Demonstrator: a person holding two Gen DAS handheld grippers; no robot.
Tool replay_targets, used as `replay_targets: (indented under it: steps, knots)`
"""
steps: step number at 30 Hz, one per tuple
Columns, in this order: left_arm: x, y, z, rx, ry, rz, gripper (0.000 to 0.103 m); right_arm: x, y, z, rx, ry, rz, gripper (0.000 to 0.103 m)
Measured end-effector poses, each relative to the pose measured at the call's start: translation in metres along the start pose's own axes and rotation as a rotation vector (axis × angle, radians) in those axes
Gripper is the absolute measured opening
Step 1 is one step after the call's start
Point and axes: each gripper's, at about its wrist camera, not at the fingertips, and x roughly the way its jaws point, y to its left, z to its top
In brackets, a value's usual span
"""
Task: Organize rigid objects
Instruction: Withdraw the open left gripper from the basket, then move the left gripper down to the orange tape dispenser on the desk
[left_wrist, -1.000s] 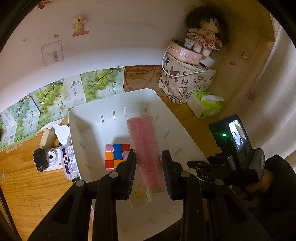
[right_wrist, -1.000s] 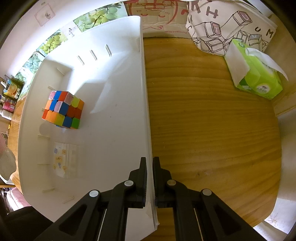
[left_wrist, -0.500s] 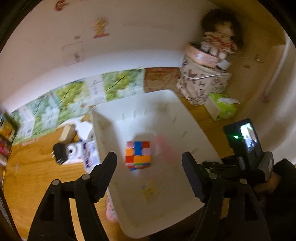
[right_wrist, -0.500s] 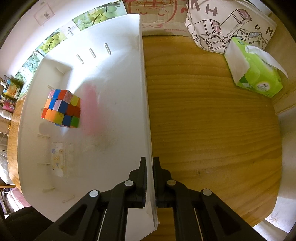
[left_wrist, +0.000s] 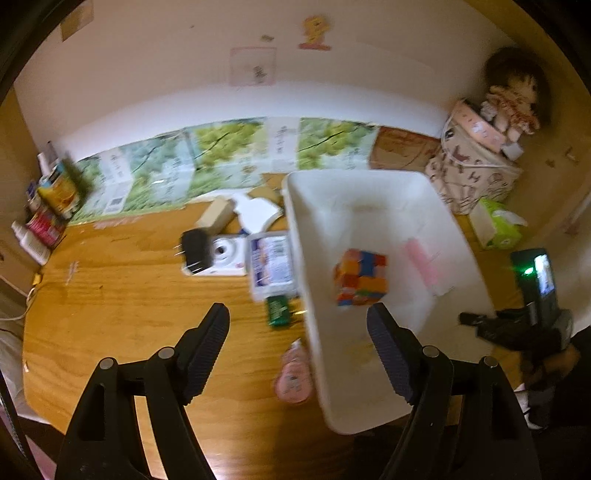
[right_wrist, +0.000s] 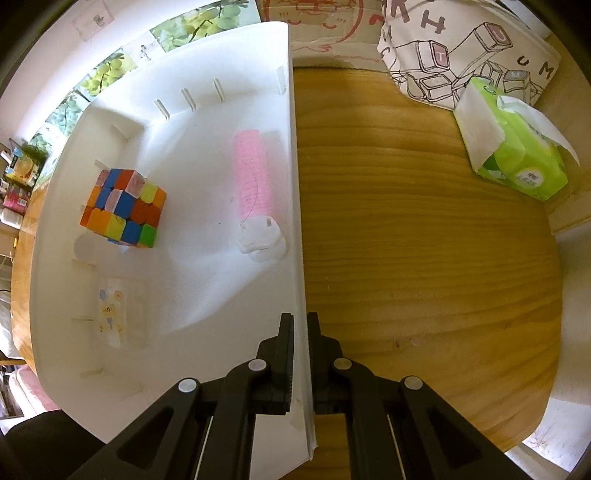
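Right wrist view: a white bin (right_wrist: 177, 155) fills the left half of the frame on a wooden worktop (right_wrist: 424, 258). Inside it lie a pink hair roller (right_wrist: 255, 177) near the right wall, a multicoloured puzzle cube (right_wrist: 123, 206) at centre left, and a small patterned packet (right_wrist: 112, 314) at lower left. The right tongs (right_wrist: 301, 354) are at the bottom centre, clamped on the bin's right rim, holding it steady. A green tissue box (right_wrist: 517, 155) sits at upper right, well apart.

In the left wrist view, blurred, the left tongs (left_wrist: 297, 347) are at the bottom with their jaws opening wide and nothing between them. They straddle the bin's left edge, with a pink object (left_wrist: 293, 380) on the worktop just outside it. A white camera (left_wrist: 221, 254), a labelled pack (left_wrist: 271, 266) and a green item (left_wrist: 279, 312) lie left of the bin.

The roller's placement looks finished; the next move likely calls for lowering the empty left tongs onto one of these loose items.
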Motion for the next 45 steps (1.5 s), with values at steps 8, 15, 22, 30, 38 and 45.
replay_targets:
  steps: [8,15,22,30,38,45]
  knots:
    - [0.014,0.024,-0.021,0.046,0.054,0.045,0.080,0.001,0.004,-0.001,-0.005,0.002,-0.007,0.006]
    - [0.027,0.027,-0.048,0.212,0.059,0.000,0.080,0.001,0.006,0.001,-0.009,0.006,-0.013,0.006]
    - [0.049,0.025,-0.071,0.344,0.131,-0.054,0.080,0.002,0.009,0.002,-0.012,0.011,-0.024,0.006]
    - [0.067,0.010,-0.095,0.530,0.138,-0.111,0.080,0.002,0.008,0.002,-0.006,0.010,-0.026,0.007]
    - [0.079,0.002,-0.102,0.592,0.126,-0.125,0.080,0.002,0.006,0.002,-0.003,0.011,-0.026,0.007]
    - [0.087,-0.004,-0.106,0.635,0.119,-0.127,0.080,0.002,0.005,0.002,-0.001,0.013,-0.025,0.007]
